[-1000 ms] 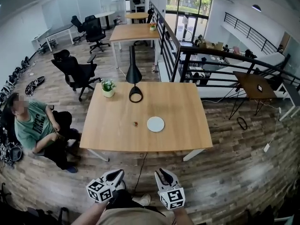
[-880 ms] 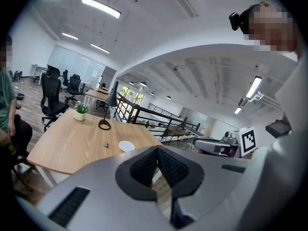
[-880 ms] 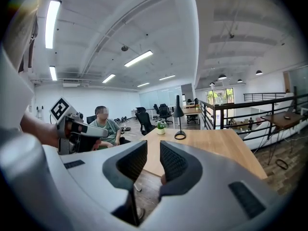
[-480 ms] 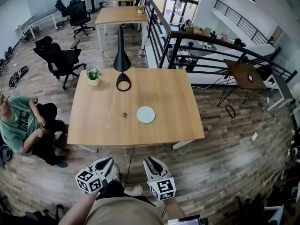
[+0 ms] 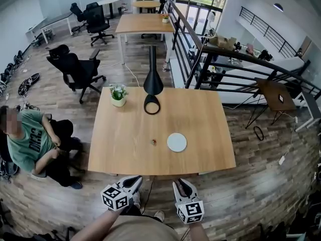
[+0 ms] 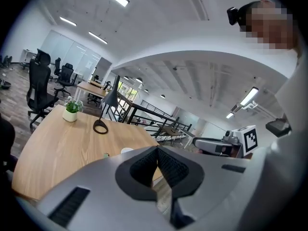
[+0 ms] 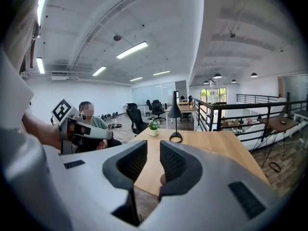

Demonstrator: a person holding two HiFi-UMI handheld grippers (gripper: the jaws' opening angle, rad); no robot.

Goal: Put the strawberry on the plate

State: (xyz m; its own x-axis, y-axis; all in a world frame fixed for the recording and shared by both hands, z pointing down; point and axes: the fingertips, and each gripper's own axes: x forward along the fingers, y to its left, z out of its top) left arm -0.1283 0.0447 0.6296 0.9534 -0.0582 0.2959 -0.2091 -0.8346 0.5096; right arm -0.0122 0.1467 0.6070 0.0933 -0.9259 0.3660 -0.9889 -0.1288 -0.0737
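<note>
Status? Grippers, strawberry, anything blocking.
Left gripper, right gripper shut, empty, short of the table. Strawberry beside plate, not on it. Lamp and plant far side, not in the way.

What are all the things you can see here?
light wooden table: one, tan, room's middle
small red strawberry: one, red, table, left of plate
round white plate: one, white, table's near side
black desk lamp: one, black, table's far edge
green potted plant: one, green, left of lamp
black office chairs: several, black, far left
person in green shirt: one, seated left of table
left claw: one, grey, shut, empty, before table
right claw: one, grey, shut, empty, before table
</note>
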